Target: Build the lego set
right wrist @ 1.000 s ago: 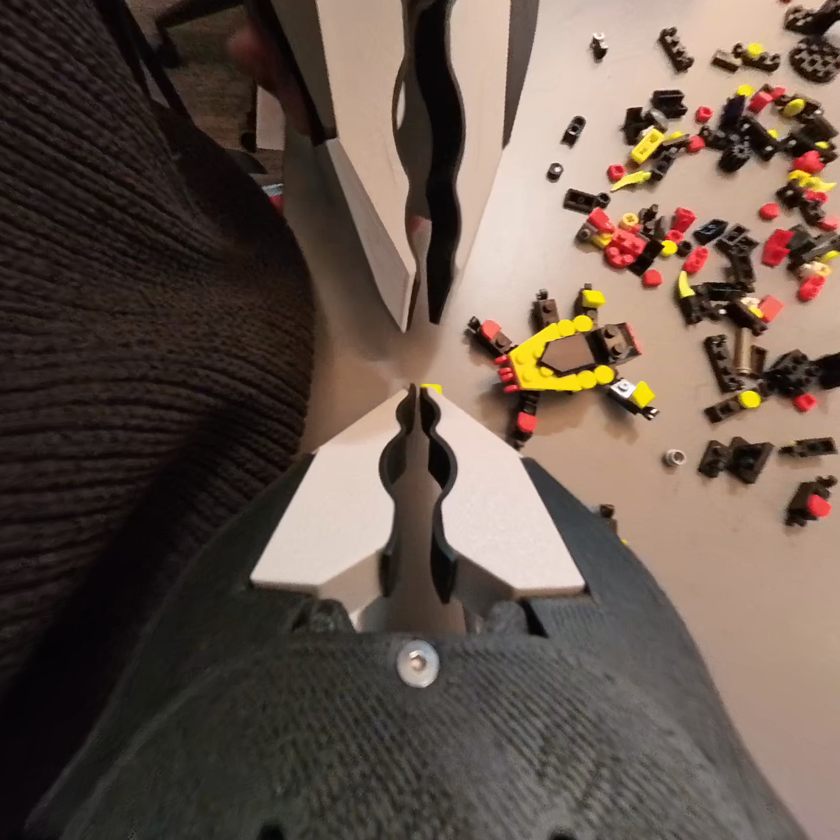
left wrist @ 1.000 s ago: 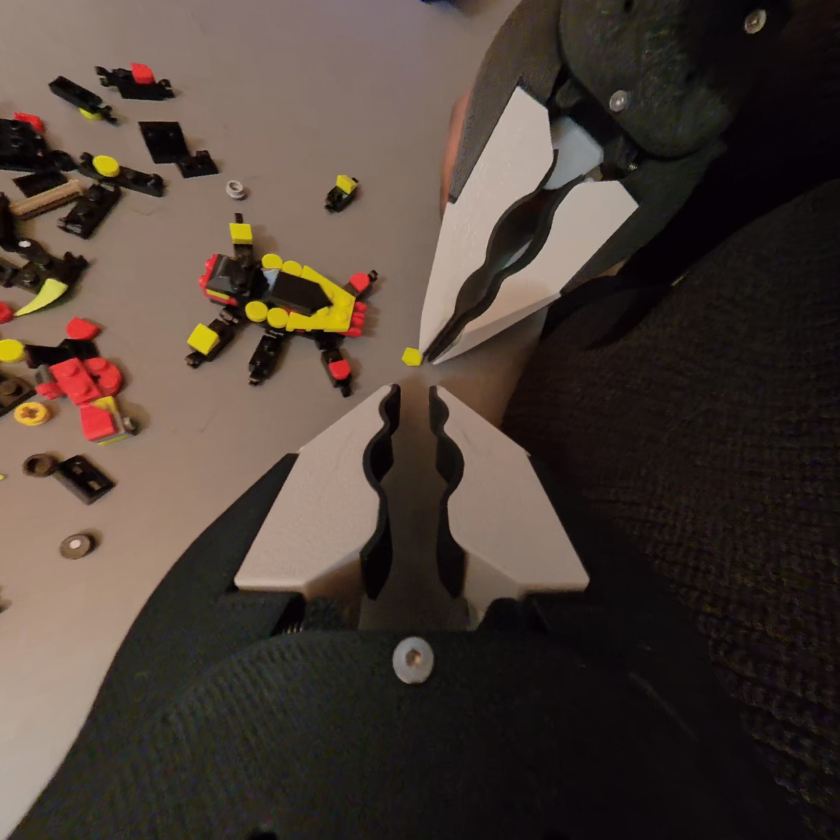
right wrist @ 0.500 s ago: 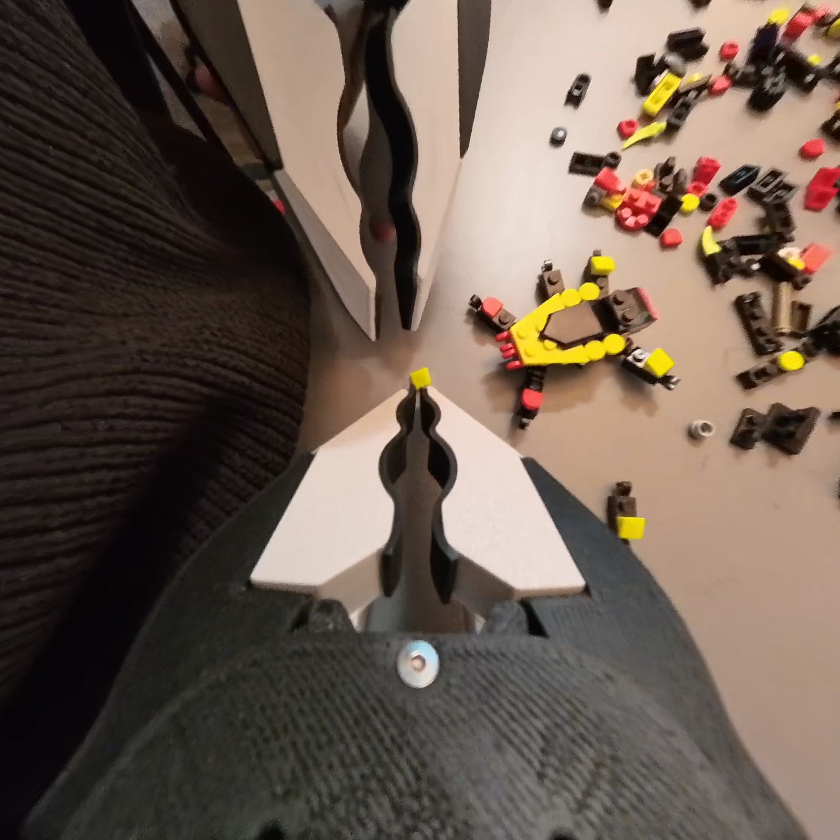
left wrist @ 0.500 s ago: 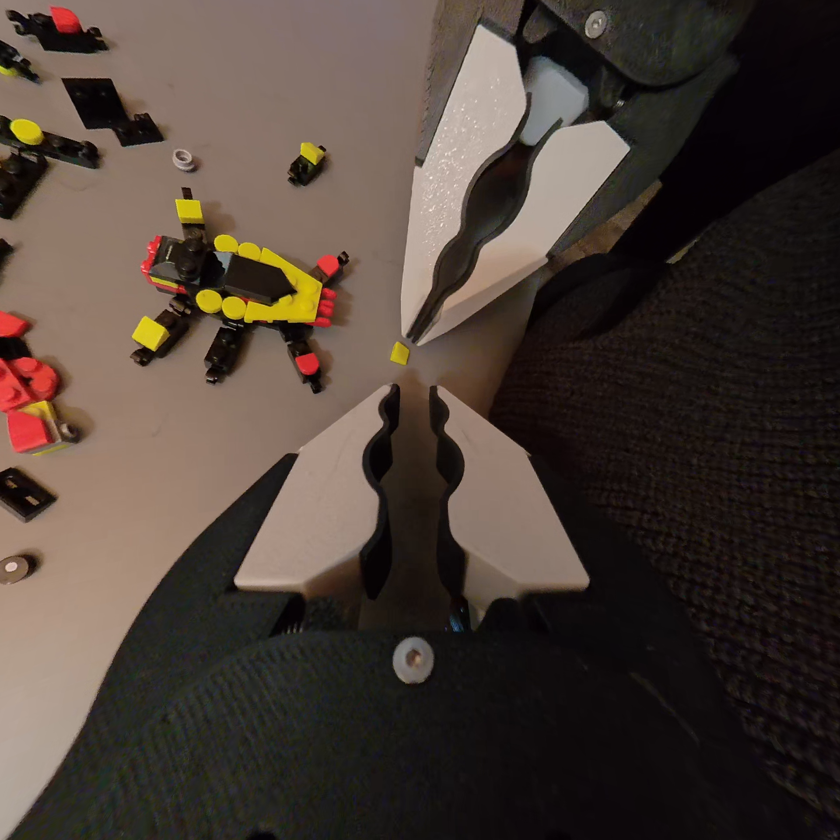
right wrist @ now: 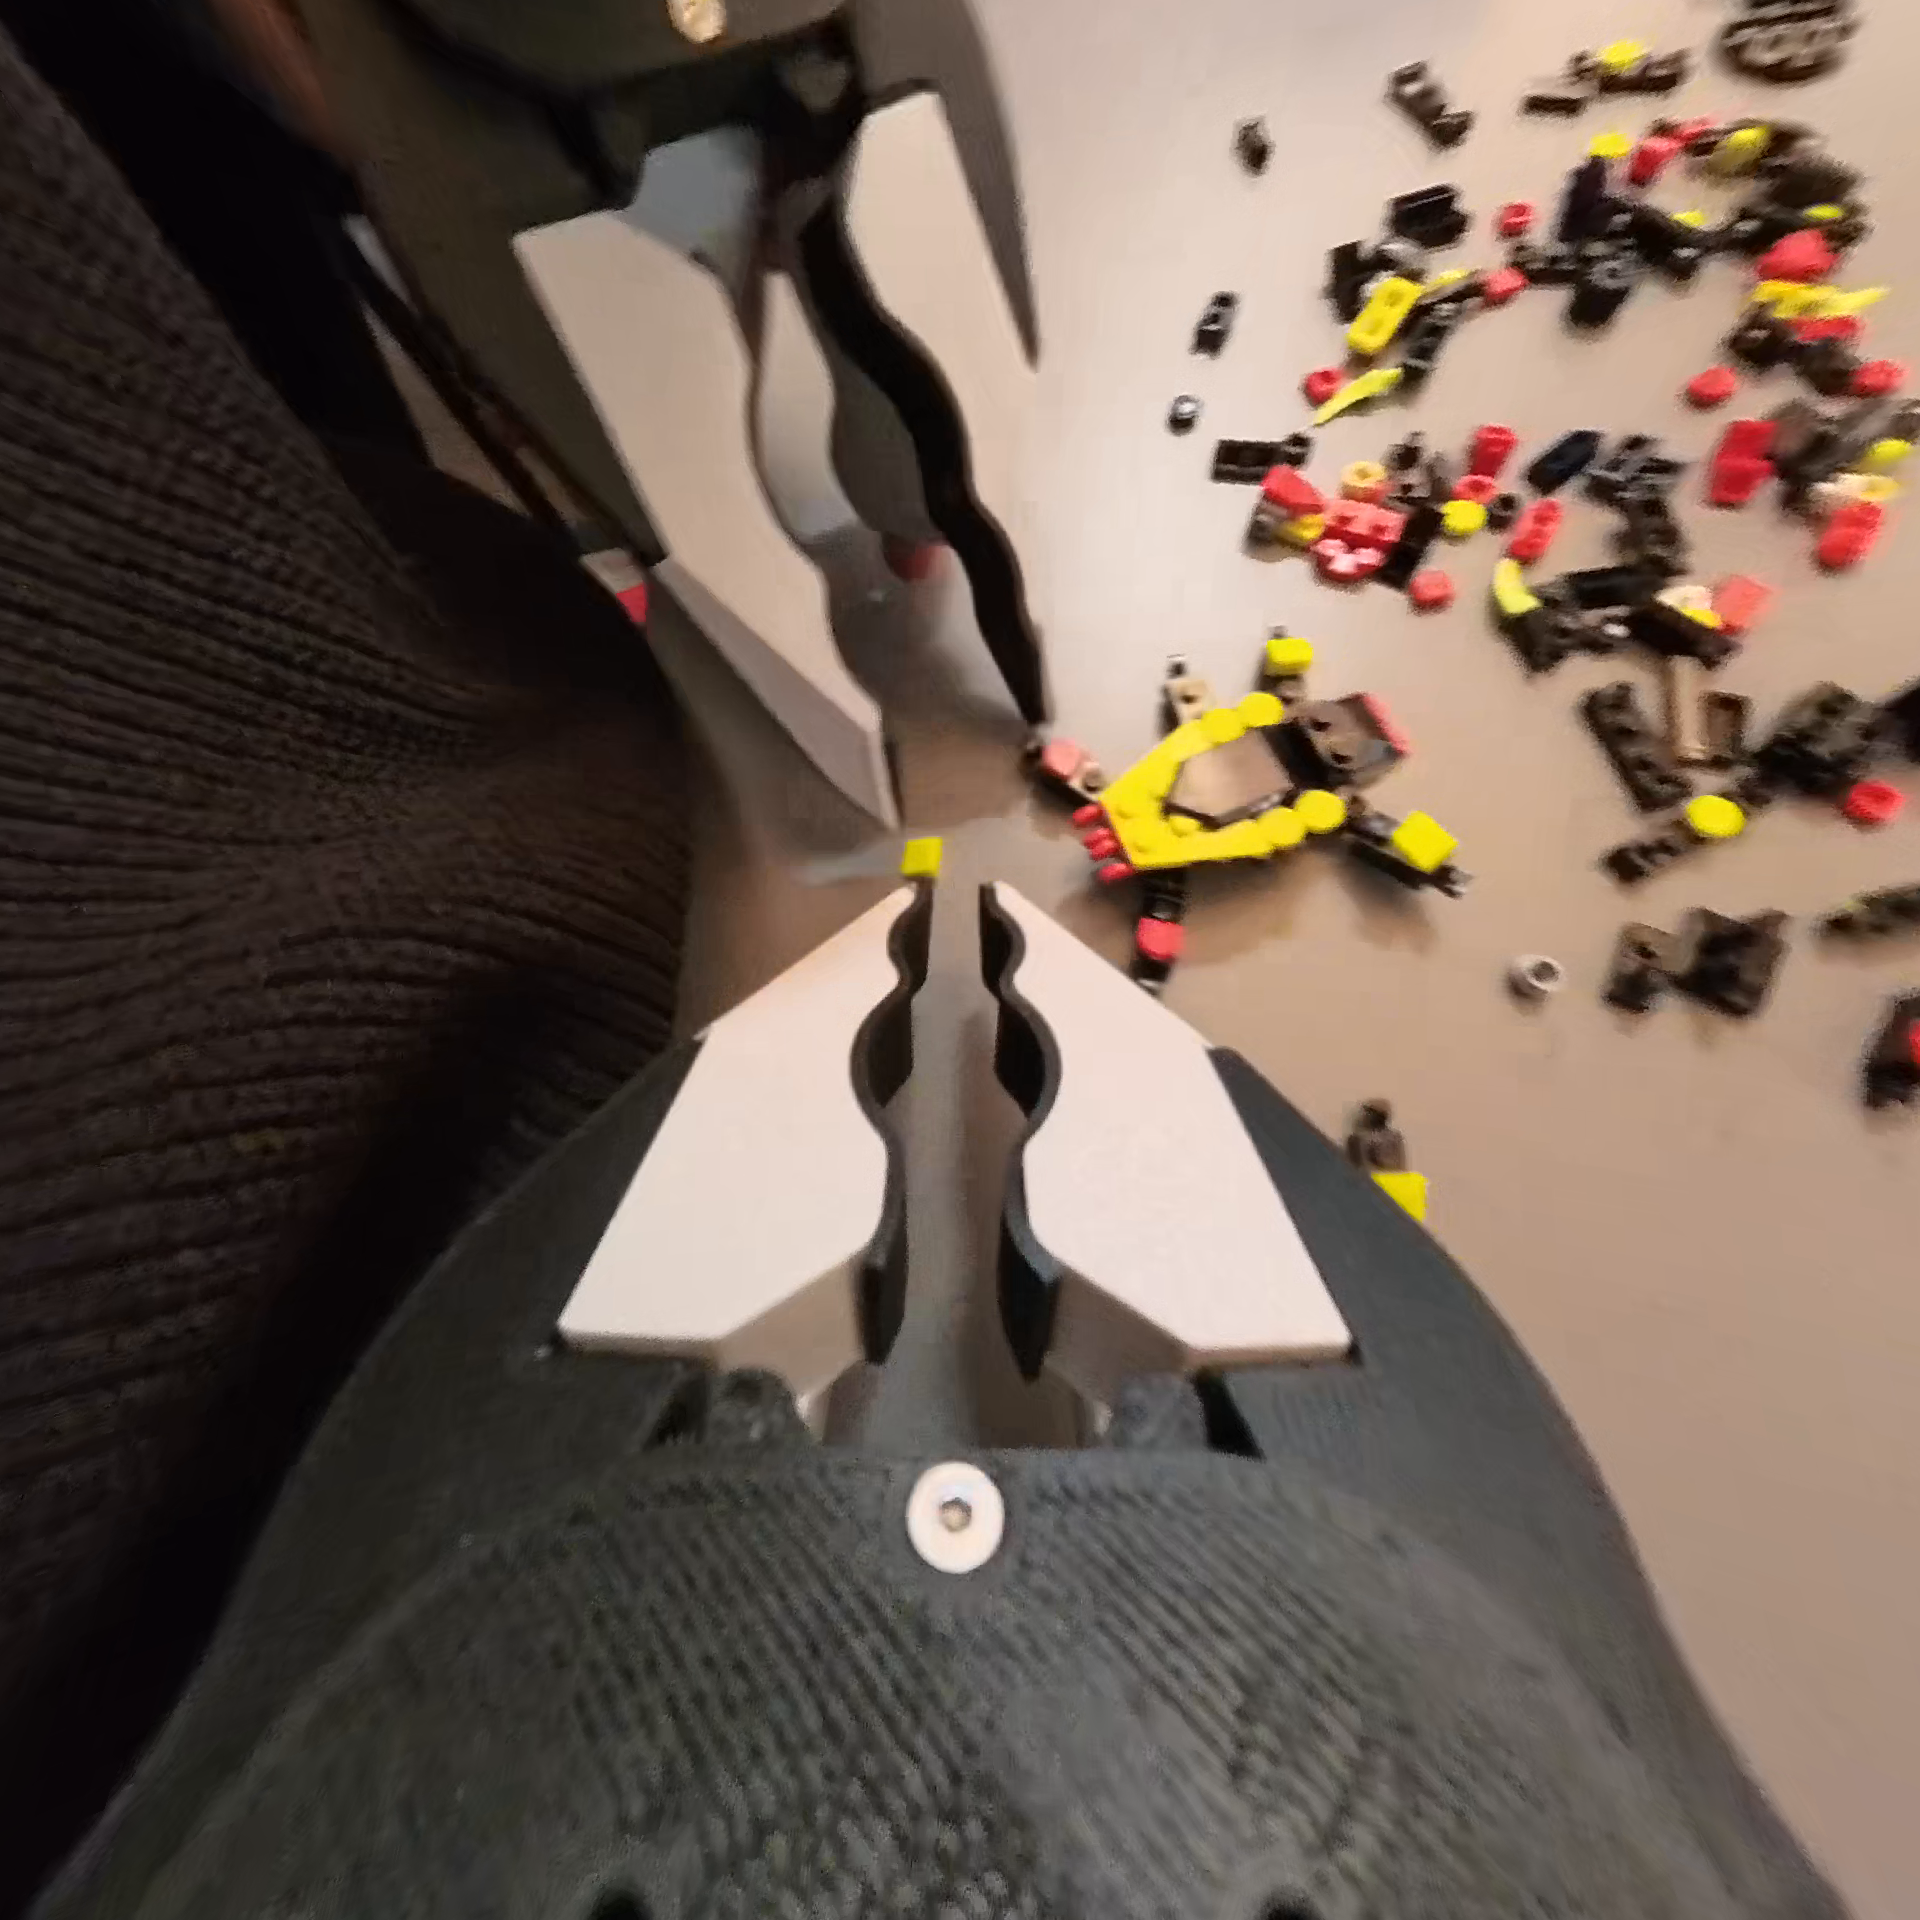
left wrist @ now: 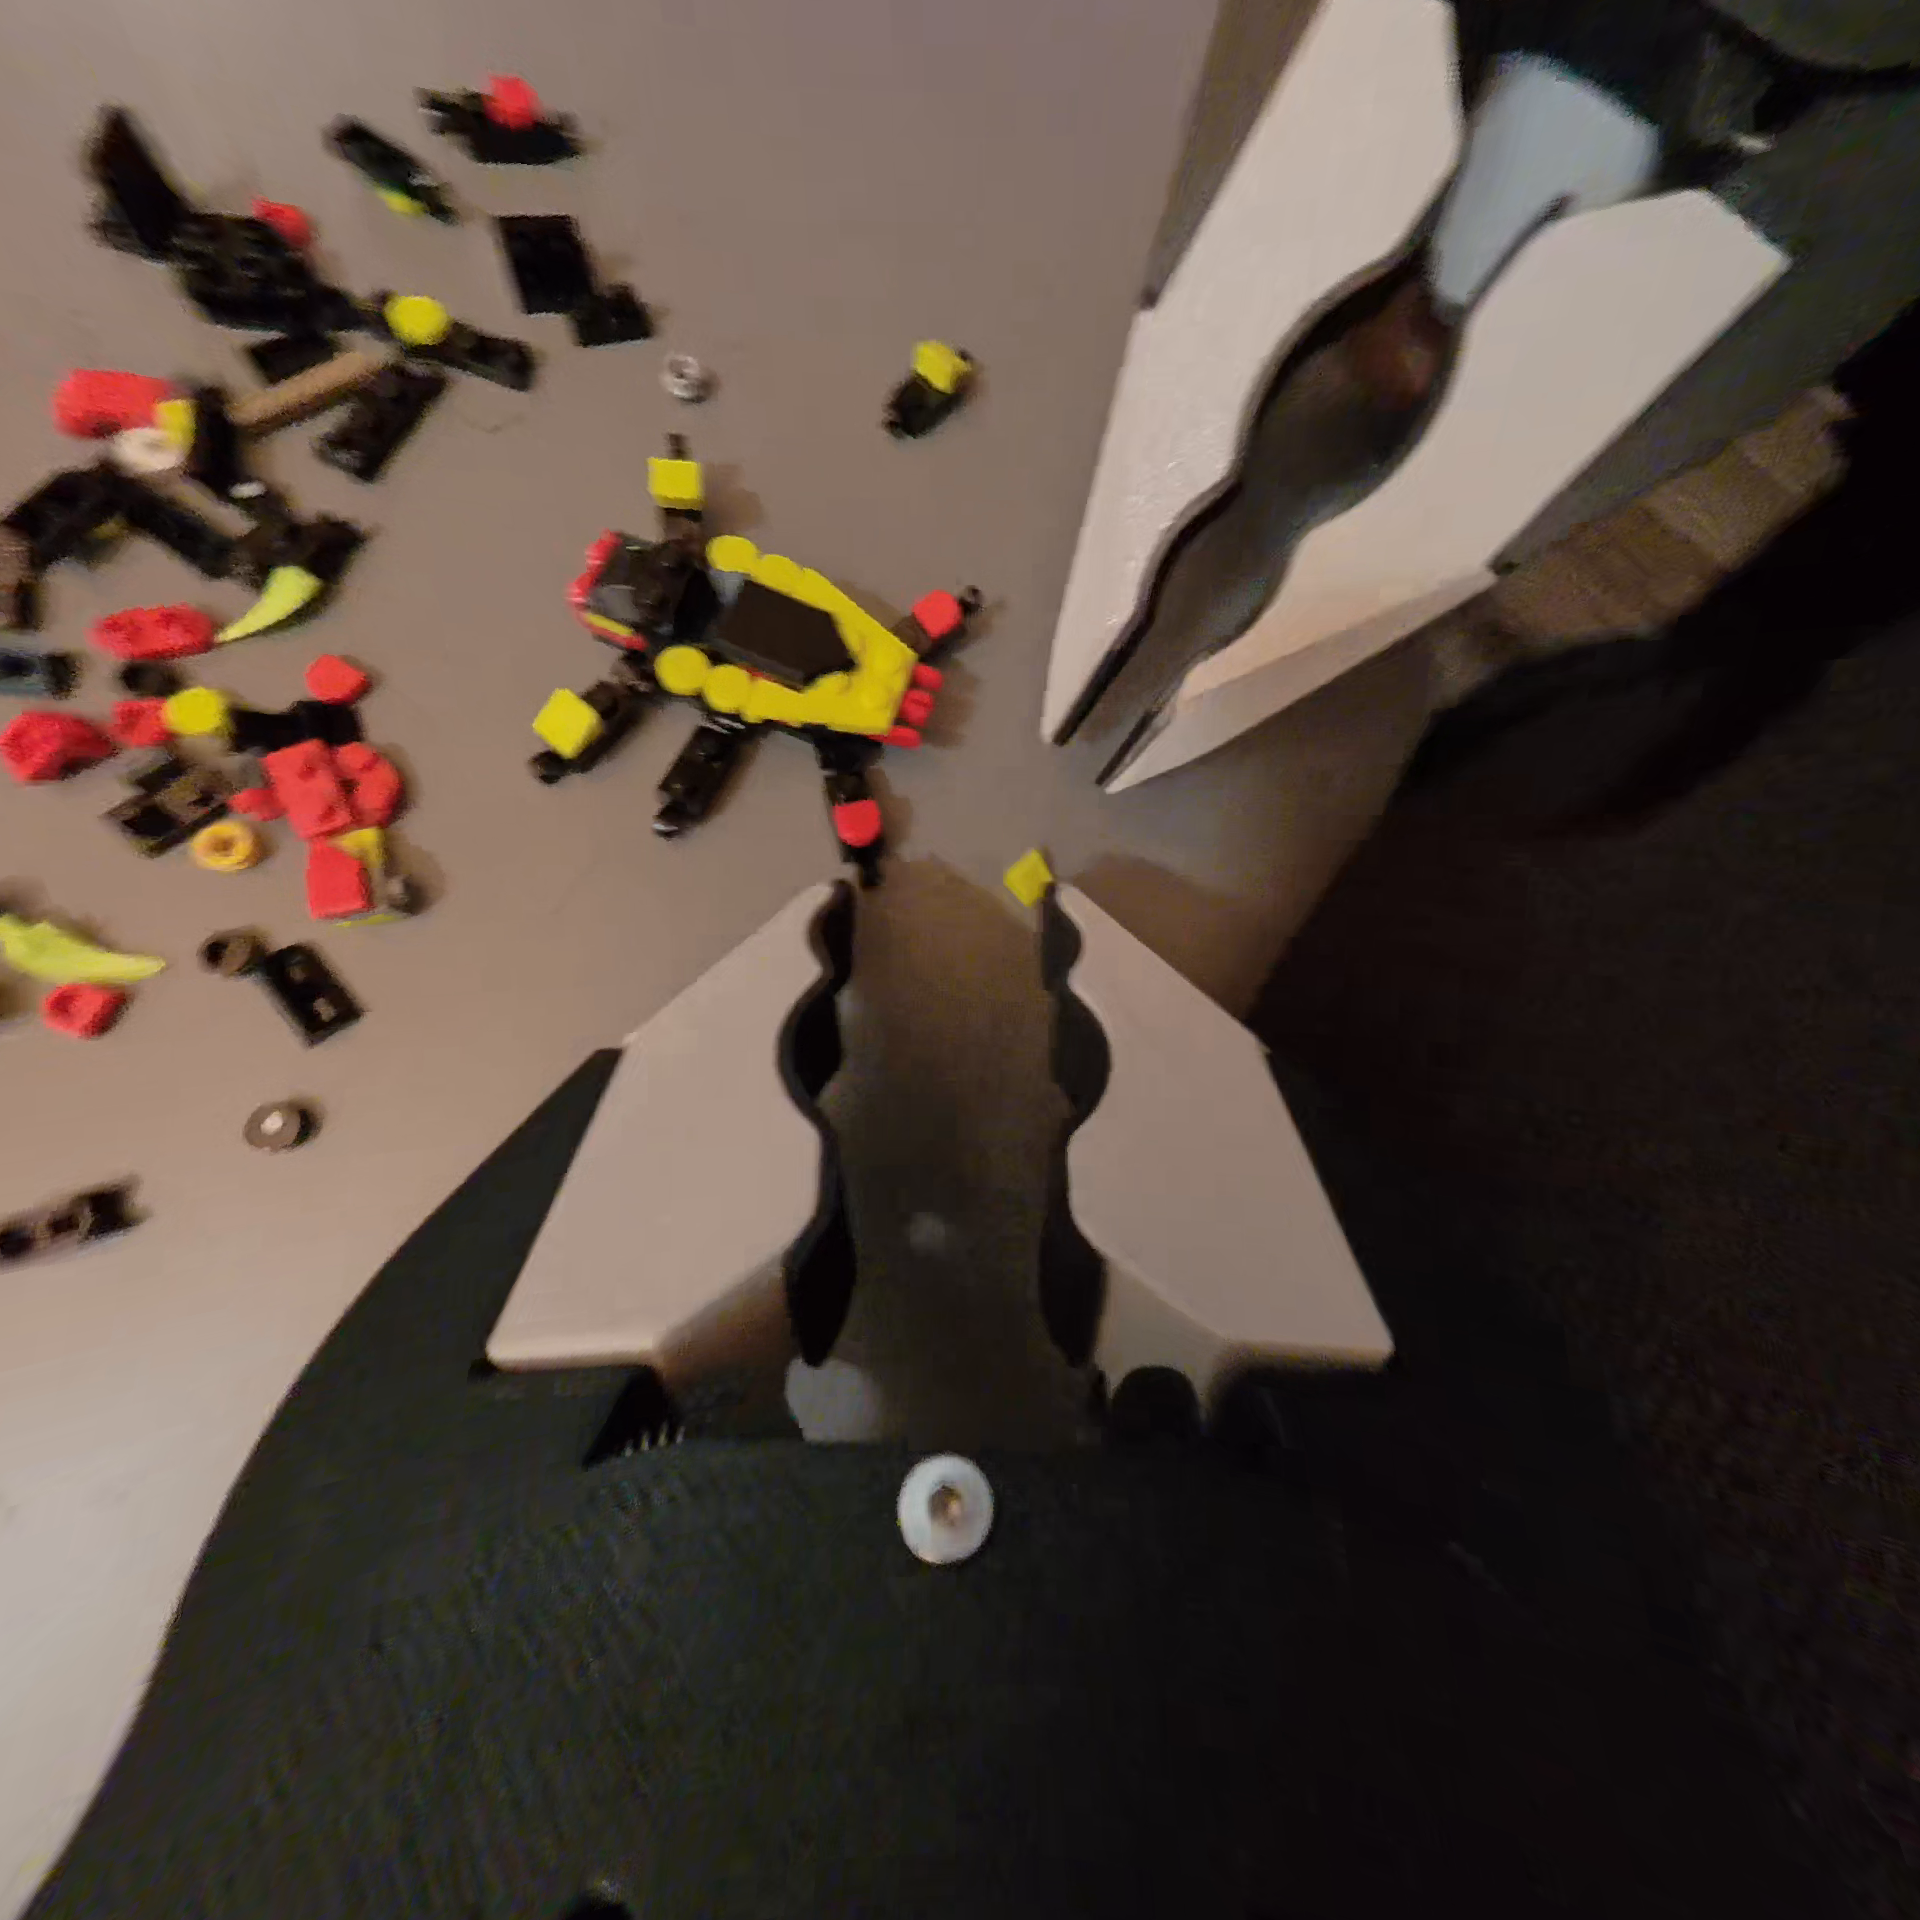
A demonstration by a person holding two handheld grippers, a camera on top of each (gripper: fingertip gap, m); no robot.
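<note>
Right gripper (right wrist: 951, 894) has opened narrowly, releasing the small yellow square tile (right wrist: 922, 857); left gripper (left wrist: 945, 894) has spread wide, tile apparently loose at its fingertip. Regrasp required.

Motion blur smears the loose bricks (left wrist: 239, 665) left of the yellow-and-black model (left wrist: 769, 665), so their shapes run together. In the right wrist view the far bricks (right wrist: 1683, 343) beyond the model (right wrist: 1236, 790) blur too, some cut by the right edge.
</note>
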